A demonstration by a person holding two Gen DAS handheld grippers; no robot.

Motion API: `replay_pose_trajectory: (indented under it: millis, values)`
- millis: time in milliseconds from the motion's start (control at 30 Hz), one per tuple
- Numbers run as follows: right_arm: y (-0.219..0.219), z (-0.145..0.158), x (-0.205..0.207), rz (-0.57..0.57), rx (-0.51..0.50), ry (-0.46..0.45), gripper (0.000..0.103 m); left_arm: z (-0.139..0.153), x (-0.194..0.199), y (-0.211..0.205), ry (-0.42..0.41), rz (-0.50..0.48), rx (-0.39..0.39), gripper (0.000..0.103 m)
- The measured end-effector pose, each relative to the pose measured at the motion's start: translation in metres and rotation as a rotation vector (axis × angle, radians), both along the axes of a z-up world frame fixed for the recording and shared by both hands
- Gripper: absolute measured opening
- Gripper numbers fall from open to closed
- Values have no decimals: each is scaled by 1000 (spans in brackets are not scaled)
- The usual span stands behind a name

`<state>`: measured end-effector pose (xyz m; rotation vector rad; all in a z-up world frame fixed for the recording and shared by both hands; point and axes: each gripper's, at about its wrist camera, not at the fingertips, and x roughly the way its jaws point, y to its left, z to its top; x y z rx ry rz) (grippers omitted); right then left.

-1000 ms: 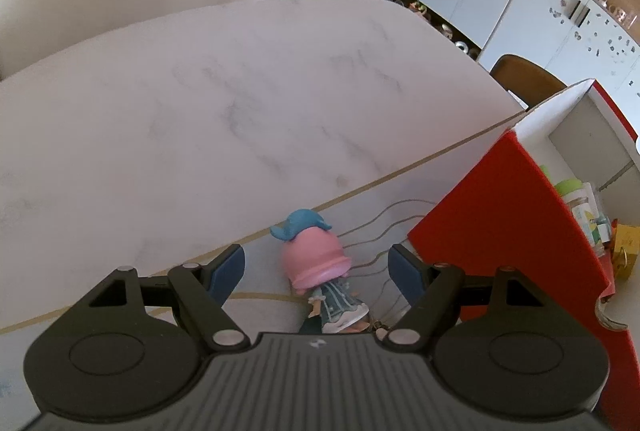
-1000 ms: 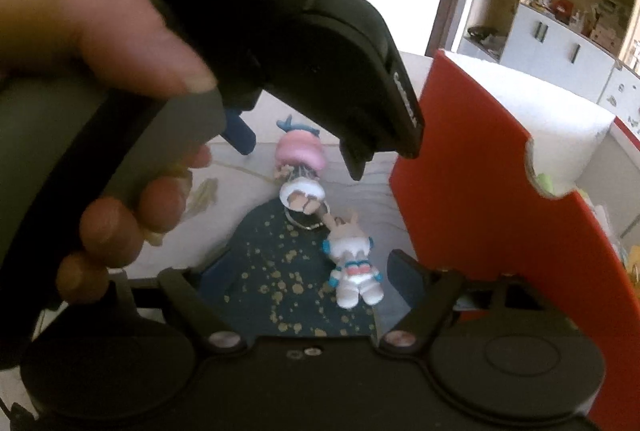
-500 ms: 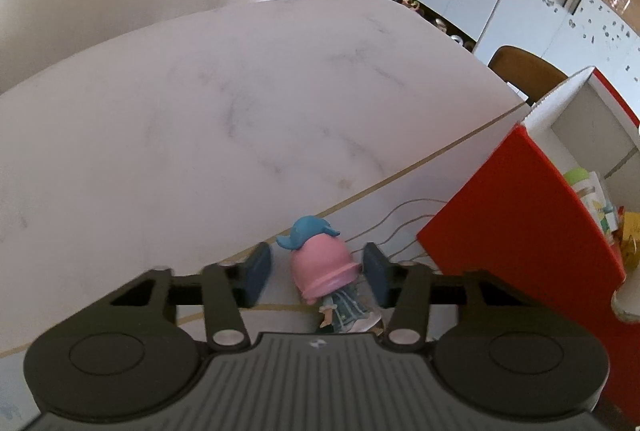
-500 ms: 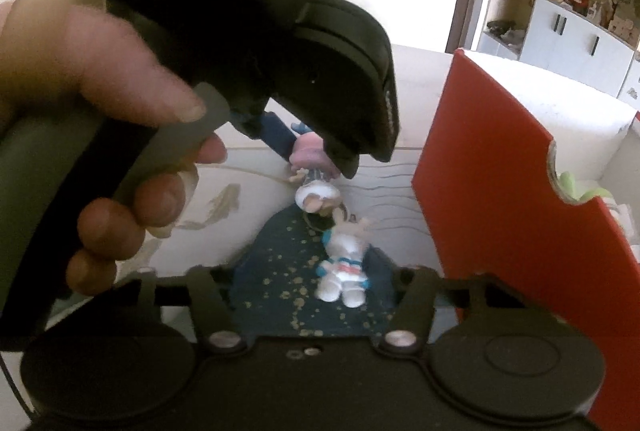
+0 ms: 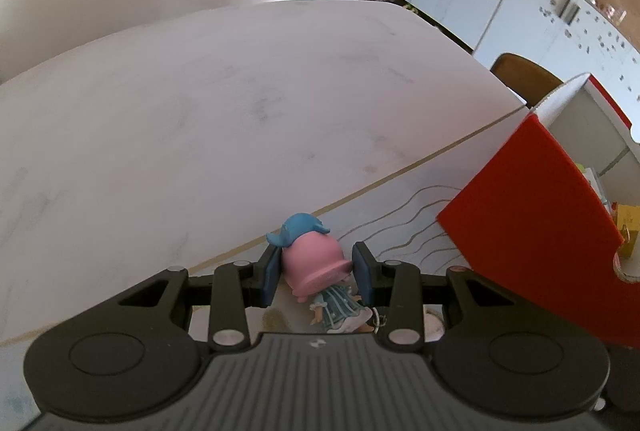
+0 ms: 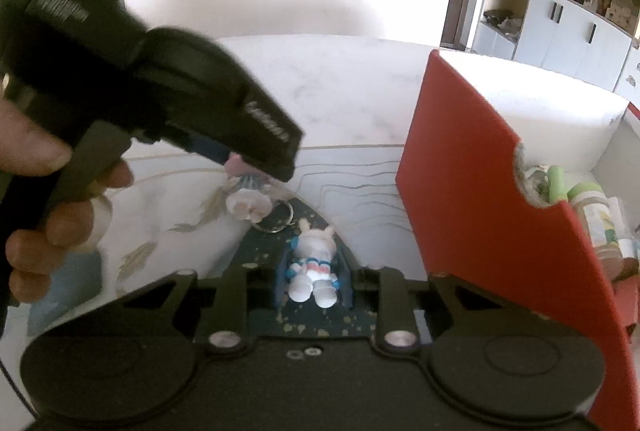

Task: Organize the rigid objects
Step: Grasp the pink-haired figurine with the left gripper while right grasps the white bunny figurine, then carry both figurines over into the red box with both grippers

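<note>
A doll (image 5: 314, 263) with pink hair and a blue whale hat lies on the table mat. My left gripper (image 5: 315, 271) is closing on its head, and both blue pads touch the hair. In the right wrist view the doll's white feet (image 6: 244, 205) and its key ring (image 6: 274, 219) stick out under the left tool's black housing (image 6: 180, 91), which a hand (image 6: 36, 151) holds. A white rabbit astronaut figure (image 6: 314, 263) lies on the mat's dark speckled patch (image 6: 320, 323). My right gripper (image 6: 313, 273) is closing on its body, with the pads against its sides.
A red-sided cardboard box (image 5: 532, 231) stands open close to the right of both figures; its red wall (image 6: 460, 171) holds bottles (image 6: 592, 207) and other small items. The white marble table (image 5: 240, 103) stretches away beyond the mat. A wooden chair back (image 5: 524, 75) and white cabinets stand behind.
Both pairs of jaws have narrowed from wide apart until they meet the figures: the left on the doll's head, the right on the rabbit figure. The left tool has shifted left in the right wrist view.
</note>
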<state>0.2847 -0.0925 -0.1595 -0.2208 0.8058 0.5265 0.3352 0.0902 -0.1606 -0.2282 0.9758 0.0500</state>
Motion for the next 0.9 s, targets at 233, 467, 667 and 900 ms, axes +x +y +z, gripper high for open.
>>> replay_pose_trajectory:
  millis: [233,467,667,900]
  values:
    - [-19,21,-9,-9,43,17,20,11,-29,9,-30,16,-27,37]
    - [-36,38,-28,-5,85,19,20,27,-61,5,-62,26,-33,37]
    - [-55,63,-41,12,139,1,20,49,-86,-8,-90,13,-36,37]
    - [-80,93,-48,25,199,-38,20,78,-105,-22,-109,1,-23,37]
